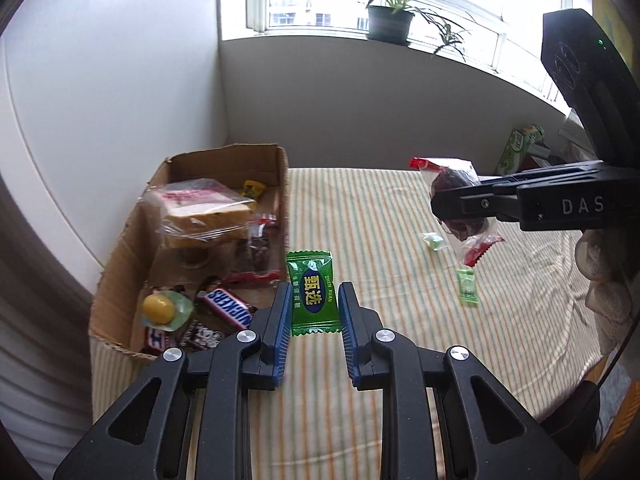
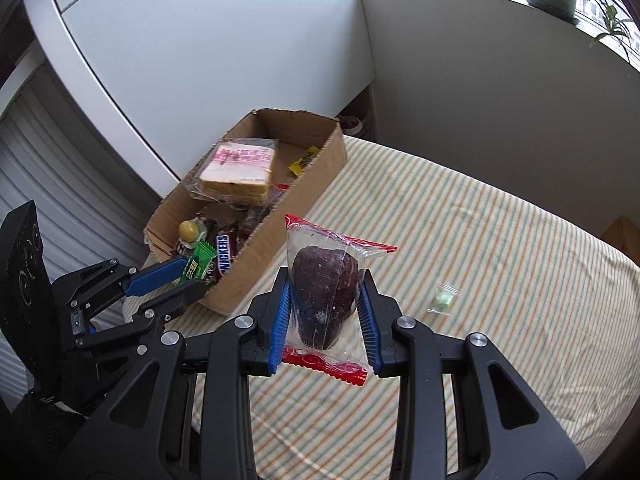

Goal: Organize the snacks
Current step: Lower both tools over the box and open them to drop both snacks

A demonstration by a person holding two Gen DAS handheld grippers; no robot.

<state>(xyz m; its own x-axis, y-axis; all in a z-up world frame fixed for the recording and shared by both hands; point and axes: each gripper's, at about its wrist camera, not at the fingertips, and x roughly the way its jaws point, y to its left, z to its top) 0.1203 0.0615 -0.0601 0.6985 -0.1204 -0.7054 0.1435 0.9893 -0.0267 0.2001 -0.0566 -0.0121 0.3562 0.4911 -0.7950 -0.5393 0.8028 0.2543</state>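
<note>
My left gripper (image 1: 314,300) is shut on a green candy packet (image 1: 313,294), held beside the near right corner of a cardboard box (image 1: 120,276); it also shows in the right wrist view (image 2: 188,276) with the packet (image 2: 198,264). My right gripper (image 2: 325,300) is shut on a clear red-ended wrapper with a dark red snack (image 2: 325,288), held above the striped cloth. In the left wrist view that gripper (image 1: 440,200) and snack (image 1: 452,184) are at the right. The box (image 2: 280,236) holds wrapped bread (image 2: 240,172), Snickers bars (image 1: 226,306) and a yellow jelly cup (image 1: 160,308).
Two small green candies (image 1: 434,240) (image 1: 468,286) lie on the striped cloth (image 1: 400,320); one shows in the right wrist view (image 2: 443,300). A white wall stands behind the box. A potted plant (image 1: 390,20) sits on the windowsill. Green cartons (image 1: 516,148) stand at the far right.
</note>
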